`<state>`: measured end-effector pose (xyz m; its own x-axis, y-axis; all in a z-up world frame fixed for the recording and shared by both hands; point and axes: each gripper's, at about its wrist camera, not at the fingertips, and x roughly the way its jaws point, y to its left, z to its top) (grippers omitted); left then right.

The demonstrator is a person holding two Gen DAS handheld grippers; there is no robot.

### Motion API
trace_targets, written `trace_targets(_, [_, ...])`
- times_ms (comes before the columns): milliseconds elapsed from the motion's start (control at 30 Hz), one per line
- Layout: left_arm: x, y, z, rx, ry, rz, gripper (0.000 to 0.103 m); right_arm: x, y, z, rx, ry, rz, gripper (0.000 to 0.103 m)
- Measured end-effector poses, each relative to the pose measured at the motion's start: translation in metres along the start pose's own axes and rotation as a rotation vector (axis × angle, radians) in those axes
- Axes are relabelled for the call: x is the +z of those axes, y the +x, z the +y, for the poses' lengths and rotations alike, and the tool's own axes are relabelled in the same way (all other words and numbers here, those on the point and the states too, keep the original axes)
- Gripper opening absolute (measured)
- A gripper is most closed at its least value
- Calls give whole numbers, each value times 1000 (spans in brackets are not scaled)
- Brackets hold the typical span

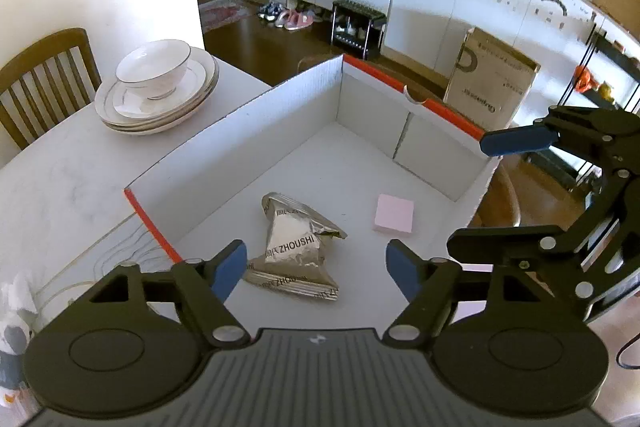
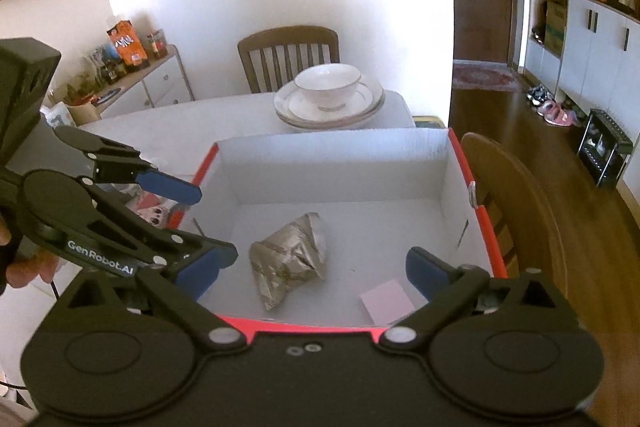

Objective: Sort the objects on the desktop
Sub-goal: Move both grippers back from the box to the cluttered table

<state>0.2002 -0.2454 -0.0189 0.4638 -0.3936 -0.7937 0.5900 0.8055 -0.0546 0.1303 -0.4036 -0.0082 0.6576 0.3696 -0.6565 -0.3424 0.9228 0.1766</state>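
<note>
Already the crumpled silver foil snack packet (image 1: 294, 247) and pink sticky-note pad (image 1: 394, 214) lie inside the white, red-edged cardboard box (image 1: 240, 131), both the left gripper (image 1: 316, 267) and right gripper (image 2: 316, 273) spread wide and empty, with little sorting seemingly left

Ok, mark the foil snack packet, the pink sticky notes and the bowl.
foil snack packet (image 1: 295, 247), left wrist view, on its printed front.
pink sticky notes (image 1: 394, 213), left wrist view, middle of the top sheet.
bowl (image 2: 328, 87), right wrist view, on its outer wall.
</note>
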Motion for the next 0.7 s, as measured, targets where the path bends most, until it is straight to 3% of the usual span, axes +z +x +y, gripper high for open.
trace_targets(300, [-23,-32,17,-5,-63,-89,88,-1,-12,20,-1,52,-44,102])
trace_targets(400, [-35,-43,27,11,-91,-115,101,-2,-13,30,-2,55,-53,102])
trace_targets(700, [-80,-68,57,20,-157,-143,101,-4,-5,73,-1,48,-49,102])
